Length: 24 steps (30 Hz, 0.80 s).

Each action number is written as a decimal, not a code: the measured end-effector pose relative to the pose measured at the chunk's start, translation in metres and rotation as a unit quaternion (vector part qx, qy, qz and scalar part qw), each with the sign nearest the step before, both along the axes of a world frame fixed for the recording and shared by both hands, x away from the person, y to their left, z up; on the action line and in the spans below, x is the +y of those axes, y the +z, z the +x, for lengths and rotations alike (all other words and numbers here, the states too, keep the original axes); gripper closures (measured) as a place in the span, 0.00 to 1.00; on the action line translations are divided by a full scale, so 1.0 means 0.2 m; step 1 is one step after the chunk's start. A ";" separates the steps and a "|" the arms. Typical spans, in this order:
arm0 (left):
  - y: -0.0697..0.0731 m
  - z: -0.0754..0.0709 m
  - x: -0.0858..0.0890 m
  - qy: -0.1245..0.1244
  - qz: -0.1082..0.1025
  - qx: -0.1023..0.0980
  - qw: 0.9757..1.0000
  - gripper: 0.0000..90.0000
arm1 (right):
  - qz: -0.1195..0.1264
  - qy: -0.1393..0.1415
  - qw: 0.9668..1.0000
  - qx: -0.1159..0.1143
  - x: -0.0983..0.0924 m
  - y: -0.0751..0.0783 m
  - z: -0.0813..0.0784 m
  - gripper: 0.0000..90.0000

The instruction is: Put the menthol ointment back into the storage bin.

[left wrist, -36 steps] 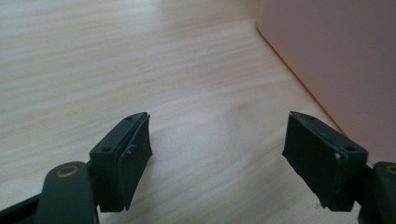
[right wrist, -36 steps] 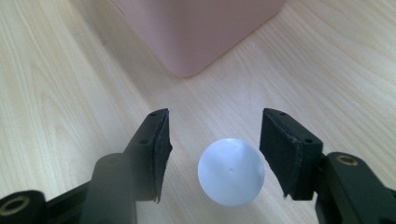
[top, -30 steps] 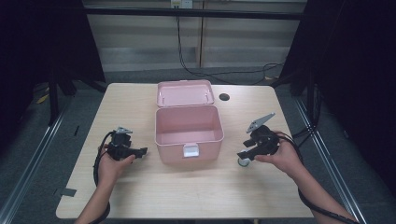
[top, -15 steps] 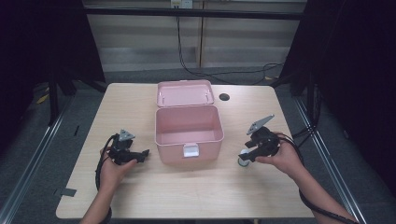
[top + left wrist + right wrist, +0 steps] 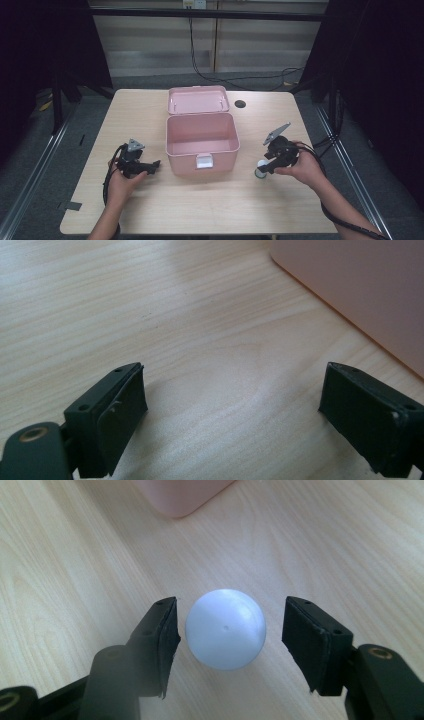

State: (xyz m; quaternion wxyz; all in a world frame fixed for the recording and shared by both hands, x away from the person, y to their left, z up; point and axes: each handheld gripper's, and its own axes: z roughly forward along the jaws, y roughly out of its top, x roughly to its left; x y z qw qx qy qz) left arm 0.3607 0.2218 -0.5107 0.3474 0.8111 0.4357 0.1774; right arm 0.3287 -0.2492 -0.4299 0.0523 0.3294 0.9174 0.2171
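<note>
Right gripper (image 5: 227,640) low, jaws astride white ball (image 5: 226,628).

Light wood table (image 5: 150,210), rounded corners. Round dark hole (image 5: 240,104) in its top, at 1 o'clock from centre. Black cables (image 5: 210,75) on the grey floor at 12 o'clock. Black curtains (image 5: 45,45) at 9 and 3 o'clock. Grey tape scrap (image 5: 73,205) on the floor, 8 o'clock.

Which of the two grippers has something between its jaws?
The right gripper: a white ball sits between its open jaws. The left gripper has bare table there.
</note>
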 end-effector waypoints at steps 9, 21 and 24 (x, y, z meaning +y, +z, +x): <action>0.00 0.00 0.00 0.000 0.000 0.000 1.000 0.12 | -0.016 0.002 1.000 0.011 0.01 -0.02 0.01 0.44; 0.00 0.00 0.00 0.000 0.000 0.000 1.000 0.12 | -0.038 0.011 0.999 0.024 0.03 -0.05 0.02 0.47; 0.00 0.00 0.00 0.000 -0.001 0.000 1.000 0.12 | -0.045 0.015 0.998 0.029 0.04 -0.06 0.02 0.49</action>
